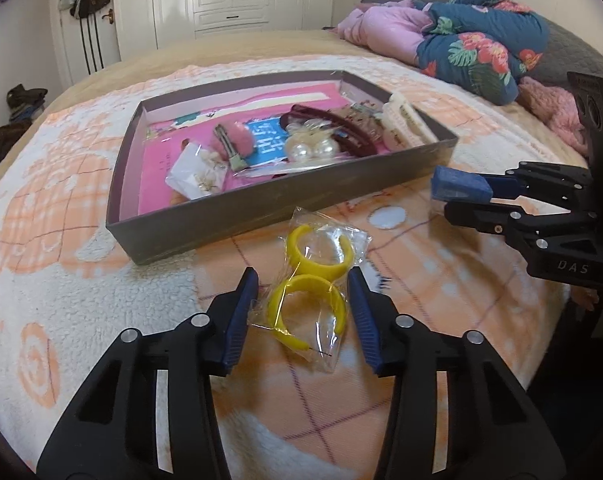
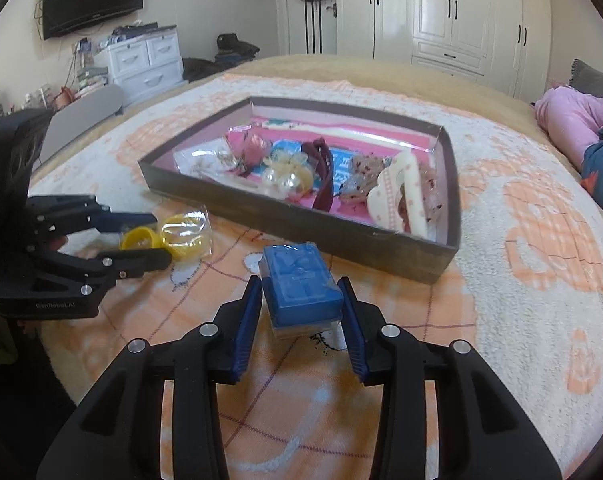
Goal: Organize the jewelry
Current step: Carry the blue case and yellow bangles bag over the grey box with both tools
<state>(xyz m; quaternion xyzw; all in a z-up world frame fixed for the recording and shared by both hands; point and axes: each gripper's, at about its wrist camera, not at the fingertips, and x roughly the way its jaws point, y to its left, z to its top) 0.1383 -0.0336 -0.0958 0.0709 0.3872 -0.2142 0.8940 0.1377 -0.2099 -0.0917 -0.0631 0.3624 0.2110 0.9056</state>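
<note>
A clear bag with two yellow hoop earrings (image 1: 315,280) lies on the blanket in front of the shallow dark box (image 1: 261,216). My left gripper (image 1: 303,280) is open, its fingers on either side of the bag; it also shows in the right wrist view (image 2: 157,236) around the bag (image 2: 179,234). My right gripper (image 2: 301,292) is shut on a small blue box (image 2: 301,290), held just above the blanket near the dark box's (image 2: 341,236) front wall. In the left wrist view the blue box (image 1: 457,186) sits between the right fingers.
The dark box holds pearl earrings (image 1: 309,150), a pink fluffy clip (image 1: 231,140), a maroon hair clip (image 1: 333,128), a cream clip (image 1: 405,124) and bagged pieces. Folded bedding (image 1: 461,36) lies at the bed's far right. Wardrobes (image 2: 461,12) stand behind.
</note>
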